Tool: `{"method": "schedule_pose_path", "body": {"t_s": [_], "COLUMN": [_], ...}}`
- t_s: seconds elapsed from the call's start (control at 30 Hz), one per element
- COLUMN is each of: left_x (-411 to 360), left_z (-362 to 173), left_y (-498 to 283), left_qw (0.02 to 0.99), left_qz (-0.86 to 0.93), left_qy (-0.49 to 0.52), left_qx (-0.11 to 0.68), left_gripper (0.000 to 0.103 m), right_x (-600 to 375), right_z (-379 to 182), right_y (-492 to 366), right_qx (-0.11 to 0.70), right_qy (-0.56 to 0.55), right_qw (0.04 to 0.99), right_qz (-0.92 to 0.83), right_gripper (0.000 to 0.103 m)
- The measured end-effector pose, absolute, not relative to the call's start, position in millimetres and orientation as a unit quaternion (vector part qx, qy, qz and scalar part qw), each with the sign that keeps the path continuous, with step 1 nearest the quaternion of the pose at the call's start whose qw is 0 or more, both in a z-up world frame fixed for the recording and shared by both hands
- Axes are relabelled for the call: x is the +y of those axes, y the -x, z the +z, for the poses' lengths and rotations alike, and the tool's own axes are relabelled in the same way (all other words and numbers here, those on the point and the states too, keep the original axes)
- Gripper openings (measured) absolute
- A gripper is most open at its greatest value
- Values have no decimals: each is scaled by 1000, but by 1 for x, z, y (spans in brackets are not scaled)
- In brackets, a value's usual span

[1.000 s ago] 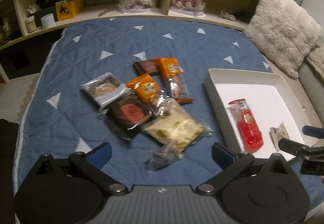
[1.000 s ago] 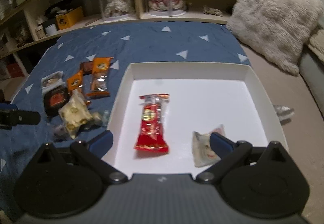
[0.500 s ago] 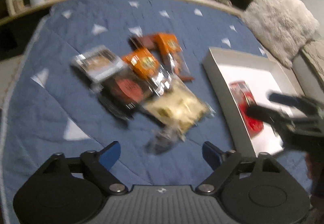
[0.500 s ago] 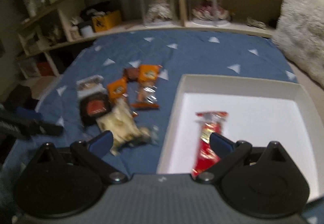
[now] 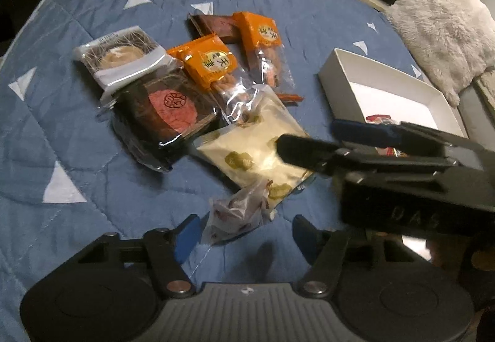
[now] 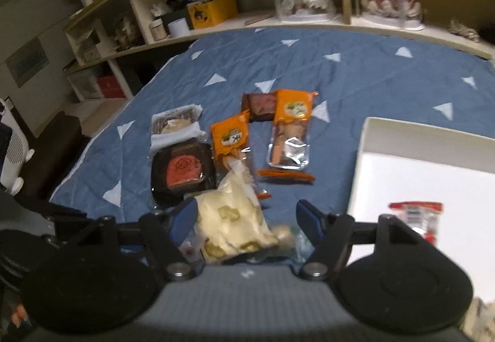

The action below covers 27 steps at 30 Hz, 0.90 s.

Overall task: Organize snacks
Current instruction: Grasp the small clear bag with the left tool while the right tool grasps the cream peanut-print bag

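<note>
Several snack packets lie on a blue quilt: a cream packet [image 5: 256, 150], a small clear wrapped candy [image 5: 238, 215], a dark packet with a red cake [image 5: 167, 113], two orange packets [image 5: 207, 60] and a grey-white packet [image 5: 120, 54]. My left gripper [image 5: 244, 233] is open, its fingers on either side of the small candy. My right gripper [image 6: 244, 218] is open over the cream packet [image 6: 232, 218]; it also shows in the left wrist view [image 5: 309, 137]. A white box [image 6: 433, 181] at the right holds a red packet [image 6: 417, 215].
A wooden shelf [image 6: 278, 23] with doll cases, jars and a yellow box runs along the far side. A fluffy cushion [image 5: 439, 32] lies right of the white box [image 5: 386, 85]. The quilt [image 5: 62, 131] ends at the left.
My right gripper has swung left from over the white box to over the cream packet. My left gripper has moved forward and down to straddle the small candy.
</note>
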<state>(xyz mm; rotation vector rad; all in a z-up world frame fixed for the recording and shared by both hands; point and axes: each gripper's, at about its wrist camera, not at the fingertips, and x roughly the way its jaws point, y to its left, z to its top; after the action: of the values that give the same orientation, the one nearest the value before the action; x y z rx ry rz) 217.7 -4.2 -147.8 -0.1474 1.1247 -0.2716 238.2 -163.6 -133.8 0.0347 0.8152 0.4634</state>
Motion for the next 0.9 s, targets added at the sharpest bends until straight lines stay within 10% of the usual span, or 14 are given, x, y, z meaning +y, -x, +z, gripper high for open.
{"method": "schedule_pose_path", "body": {"t_s": [0.37, 0.6, 0.9], "left_x": [-10, -4, 30], "left_z": [-158, -141, -117], "left_y": [-223, -205, -192], "left_qw": [831, 846, 866], "left_qz": [-134, -135, -97], "left_qy": [33, 33, 99], "left_qx": [538, 515, 481], "left_gripper": [38, 35, 35], "right_x": [-152, -162, -172], "right_z": [-161, -157, -145], "right_y": [-251, -242, -222], "right_qx": [418, 416, 421], "right_qy": [19, 19, -8], "right_qw": [869, 873, 872], "right_qz": [265, 253, 248], "right_gripper": [55, 12, 8]}}
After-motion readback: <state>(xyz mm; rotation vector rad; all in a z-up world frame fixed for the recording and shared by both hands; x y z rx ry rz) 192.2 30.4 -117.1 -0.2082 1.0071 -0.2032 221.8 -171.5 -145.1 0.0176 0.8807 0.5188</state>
